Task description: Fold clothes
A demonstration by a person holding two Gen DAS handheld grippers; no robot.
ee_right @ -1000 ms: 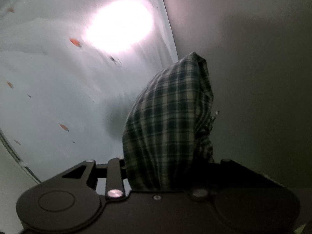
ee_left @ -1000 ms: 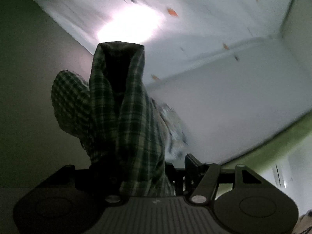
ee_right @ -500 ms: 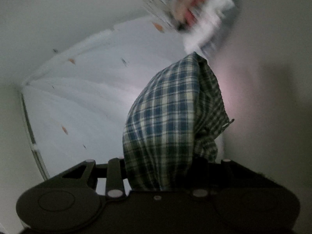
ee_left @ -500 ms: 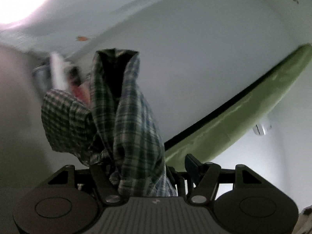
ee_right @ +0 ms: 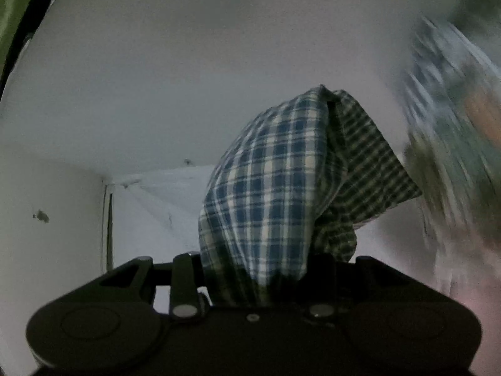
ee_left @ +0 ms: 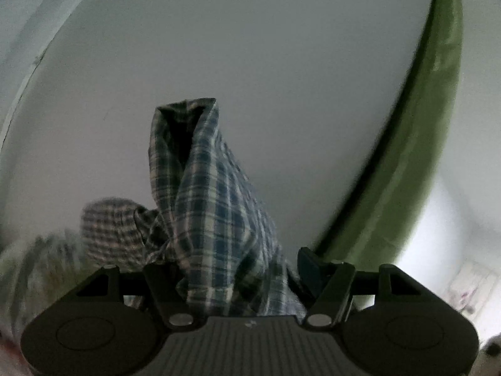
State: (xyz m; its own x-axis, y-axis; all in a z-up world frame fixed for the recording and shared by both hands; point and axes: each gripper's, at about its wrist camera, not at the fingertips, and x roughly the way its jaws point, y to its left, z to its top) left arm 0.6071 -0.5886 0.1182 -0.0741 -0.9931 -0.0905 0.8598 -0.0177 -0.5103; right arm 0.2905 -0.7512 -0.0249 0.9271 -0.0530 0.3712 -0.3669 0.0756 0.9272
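A blue, white and green plaid garment (ee_left: 213, 206) is draped over my left gripper (ee_left: 231, 282) and hides its fingers; the jaws are shut on the cloth. The same plaid garment (ee_right: 275, 194) covers my right gripper (ee_right: 269, 269), which is also shut on the cloth, its fingers hidden. Both grippers point upward at white walls and ceiling, holding the garment in the air. A second bunch of the plaid cloth (ee_left: 109, 228) hangs to the left in the left wrist view.
A green curtain or door edge (ee_left: 416, 156) runs along the right of the left wrist view. A blurred person in a patterned shirt (ee_right: 454, 131) is at the right of the right wrist view. A wall corner (ee_right: 109, 185) shows at the left.
Both grippers have swung downward from the ceiling light towards the walls, still holding the plaid garment. The bright lamp has left both views; the green edge and the person have shifted.
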